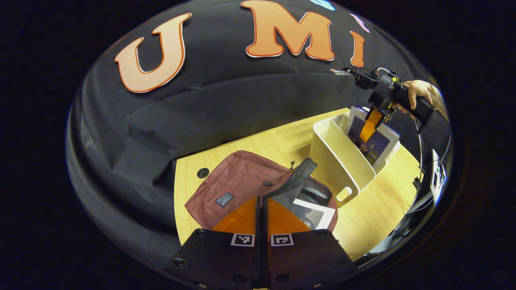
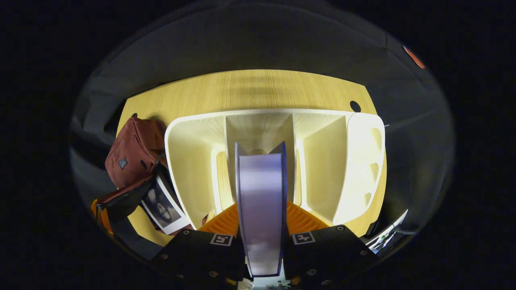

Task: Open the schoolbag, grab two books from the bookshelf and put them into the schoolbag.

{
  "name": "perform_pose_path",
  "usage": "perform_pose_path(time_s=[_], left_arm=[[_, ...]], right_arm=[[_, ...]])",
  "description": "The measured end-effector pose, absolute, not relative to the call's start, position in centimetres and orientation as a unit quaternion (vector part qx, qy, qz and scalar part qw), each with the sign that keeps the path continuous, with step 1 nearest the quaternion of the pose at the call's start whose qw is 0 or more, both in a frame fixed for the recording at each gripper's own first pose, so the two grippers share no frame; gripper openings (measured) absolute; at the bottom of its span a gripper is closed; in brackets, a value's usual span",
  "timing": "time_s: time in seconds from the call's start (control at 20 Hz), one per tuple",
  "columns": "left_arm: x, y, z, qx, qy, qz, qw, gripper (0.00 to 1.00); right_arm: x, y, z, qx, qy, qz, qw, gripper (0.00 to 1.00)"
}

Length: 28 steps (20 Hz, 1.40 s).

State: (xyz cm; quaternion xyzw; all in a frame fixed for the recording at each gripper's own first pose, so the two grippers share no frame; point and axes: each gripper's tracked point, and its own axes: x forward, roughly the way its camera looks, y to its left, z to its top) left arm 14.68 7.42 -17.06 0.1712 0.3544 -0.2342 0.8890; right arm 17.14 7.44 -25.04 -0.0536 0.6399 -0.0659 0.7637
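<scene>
Left gripper (image 1: pixel 262 209): fingers together, clamped on zipper edge of schoolbag (image 1: pixel 238 181), holding mouth open. Schoolbag on bench (image 1: pixel 379 205), open; first book (image 1: pixel 314 213) already inside, at 3 o'clock from the gripper. Second book (image 2: pixel 262 201) clamped between fingers of right gripper (image 2: pixel 262 225), upright in middle slot of bookshelf (image 2: pixel 193 169). Left to do, I judge: lift out, put in schoolbag. Far at 2 o'clock in left gripper view, hand (image 1: pixel 421 94) holds right gripper pointing down into bookshelf.

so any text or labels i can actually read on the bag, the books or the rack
Schoolbag patch: print too small to read.
Book held by the right gripper: cover too blurred to read; its edge is blank.
Book in the bag: no readable text.
White bookshelf: none.
Left gripper: square coded markers, no words.
</scene>
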Motion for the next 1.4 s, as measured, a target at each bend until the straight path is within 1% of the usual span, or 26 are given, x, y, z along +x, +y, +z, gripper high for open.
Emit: perform_pose_path(time_s=[0.2,0.4,0.6,0.75,0.95,1.1,1.25,1.4], left_arm=[[14.5,7.6,-17.3,0.164,0.357,-0.236,0.889,0.00],[14.2,7.7,-17.8,0.148,0.361,-0.239,0.889,0.01],[13.6,8.0,-18.9,0.148,0.371,-0.247,0.883,0.00],[13.5,7.9,-19.2,0.149,0.372,-0.250,0.881,0.00],[13.5,7.8,-19.2,0.153,0.374,-0.250,0.880,0.01],[13.3,7.7,-19.1,0.153,0.375,-0.251,0.880,0.01],[13.0,7.7,-19.1,0.154,0.376,-0.250,0.879,0.01],[12.8,7.4,-18.7,0.160,0.373,-0.248,0.879,0.00]], right_arm=[[16.8,6.9,-20.3,-0.061,0.616,-0.073,0.782,0.38],[15.0,7.1,-14.4,-0.066,0.591,-0.068,0.801,0.38],[12.2,8.4,-9.1,-0.044,0.561,-0.048,0.826,0.38],[8.6,9.4,-7.2,-0.029,0.545,-0.026,0.838,0.38],[3.3,11.0,-7.9,0.029,0.534,0.012,0.845,0.38],[1.0,12.4,-10.7,0.099,0.532,0.039,0.840,0.38],[0.2,14.4,-14.5,0.188,0.529,0.063,0.825,0.37],[0.8,16.8,-18.9,0.275,0.522,0.071,0.804,0.37]])
